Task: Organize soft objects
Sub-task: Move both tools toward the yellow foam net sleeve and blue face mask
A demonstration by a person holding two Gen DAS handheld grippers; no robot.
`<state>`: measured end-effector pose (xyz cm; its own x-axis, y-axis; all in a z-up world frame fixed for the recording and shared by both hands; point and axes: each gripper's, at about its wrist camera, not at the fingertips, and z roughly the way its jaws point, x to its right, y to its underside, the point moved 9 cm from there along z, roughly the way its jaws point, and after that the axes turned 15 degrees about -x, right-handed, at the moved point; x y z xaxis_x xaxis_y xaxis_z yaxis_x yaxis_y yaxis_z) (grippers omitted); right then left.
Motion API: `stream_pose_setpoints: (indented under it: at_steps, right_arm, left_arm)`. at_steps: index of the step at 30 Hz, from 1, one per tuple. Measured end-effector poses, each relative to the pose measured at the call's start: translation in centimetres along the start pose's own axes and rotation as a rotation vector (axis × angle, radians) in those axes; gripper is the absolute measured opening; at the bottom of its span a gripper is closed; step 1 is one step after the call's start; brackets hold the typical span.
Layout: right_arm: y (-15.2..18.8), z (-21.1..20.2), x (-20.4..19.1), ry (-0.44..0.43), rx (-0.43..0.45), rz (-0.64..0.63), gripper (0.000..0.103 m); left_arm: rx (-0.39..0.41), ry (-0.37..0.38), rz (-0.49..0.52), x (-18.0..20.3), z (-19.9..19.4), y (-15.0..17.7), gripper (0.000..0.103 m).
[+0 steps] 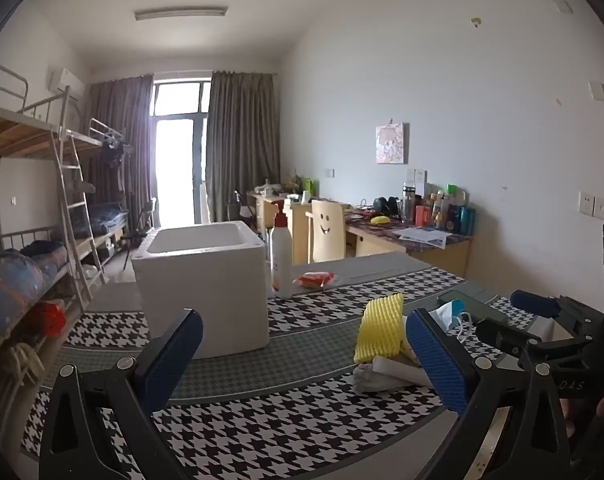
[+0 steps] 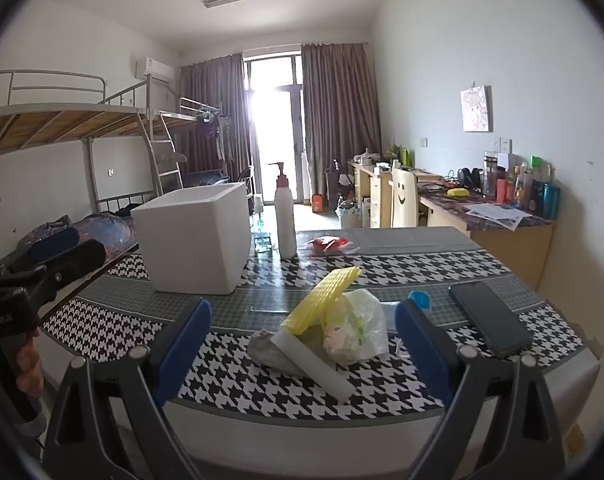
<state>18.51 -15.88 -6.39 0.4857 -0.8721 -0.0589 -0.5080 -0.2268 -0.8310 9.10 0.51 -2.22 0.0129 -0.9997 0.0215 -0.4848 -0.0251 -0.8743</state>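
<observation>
I have both grippers wide apart and empty: the left gripper (image 1: 302, 360) hangs over the near edge of the table (image 1: 262, 432), and the right gripper (image 2: 302, 344) hangs just off that same edge, its blue pads either side of the pile. Nothing is picked up yet, so I judge this to be the very start, the approach to the first soft thing.

The soft things lie heaped near the near edge, right of the middle: a yellow foam net (image 2: 321, 300) leaning up on top, a white foam sheet (image 2: 313, 364) flat under it running toward the edge, a grey crumpled wad (image 2: 266, 346) at its left end, a thin plastic bag (image 2: 357, 328) touching the net's right side, and a blue face mask (image 1: 449, 312) behind the bag. The white foam box (image 1: 206, 280) stands open-topped toward the far left corner, well apart from the pile; I take it for the place they go.

Next I would bring the right gripper forward and down over the yellow net, close gently since it will squash, then carry it left to the box. The phone (image 2: 489, 316) lies just right of the pile and should be left alone, like the pump bottle (image 2: 284, 216) and the red packet (image 2: 327, 245) near the far edge.

Writing: the right gripper's body, seen from the left wrist, shows letters that look like "DAS"; the bottle's label is too small to read
</observation>
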Motion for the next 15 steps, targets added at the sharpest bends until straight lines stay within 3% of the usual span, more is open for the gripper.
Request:
stream_pose_setpoints:
  at_steps: [15]
  right_arm:
    - [-0.25, -0.22, 0.20, 0.006, 0.008, 0.001, 0.096]
  left_arm:
    - [0.001, -0.001, 0.021, 0.44, -0.21, 0.00, 0.102]
